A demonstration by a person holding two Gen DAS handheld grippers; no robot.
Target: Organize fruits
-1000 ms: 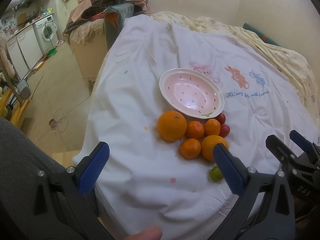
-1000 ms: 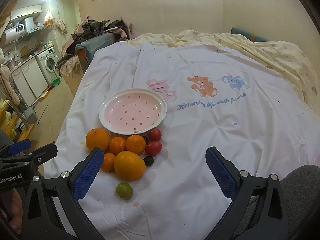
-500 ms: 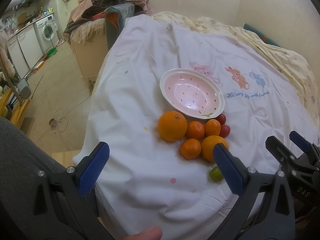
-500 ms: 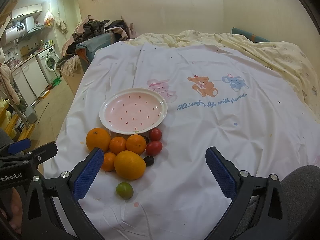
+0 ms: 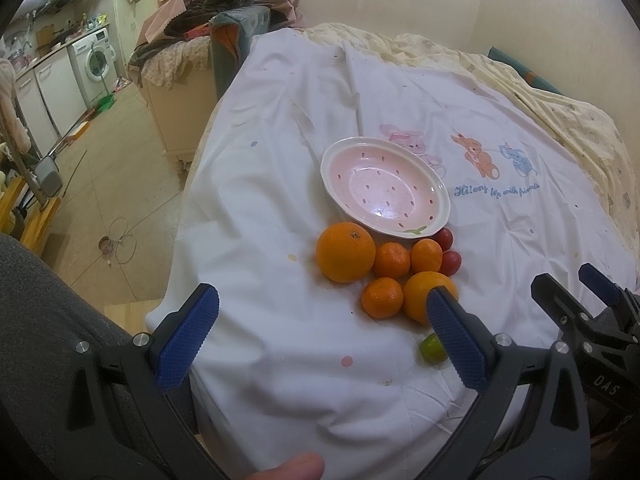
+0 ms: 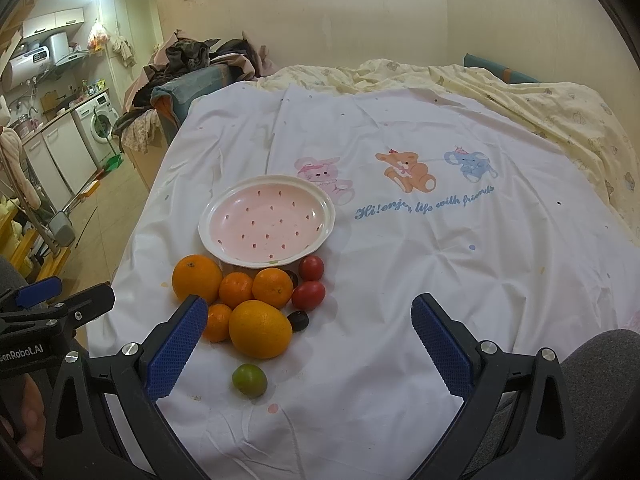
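I see both claws spread wide and empty: left gripper (image 5: pixel 320 336), right gripper (image 6: pixel 310 344). The fruits (image 6: pixel 256 304) sit clustered mid-frame, just below the empty pink plate (image 6: pixel 267 220).

Blue script on the white bed sheet (image 6: pixel 400 280), ahead of the right hand-held gripper (image 6: pixel 310 342) and below three printed cartoon animals, reads "Hi! enjoy life with friends" (image 6: pixel 425 203). The left hand-held gripper (image 6: pixel 52 312), at that view's left edge, carries "GenRobot.AI" (image 6: pixel 22 354). In the left wrist view, the right hand-held gripper's body shows "DAS" (image 5: pixel 606 380). No other legible markings.
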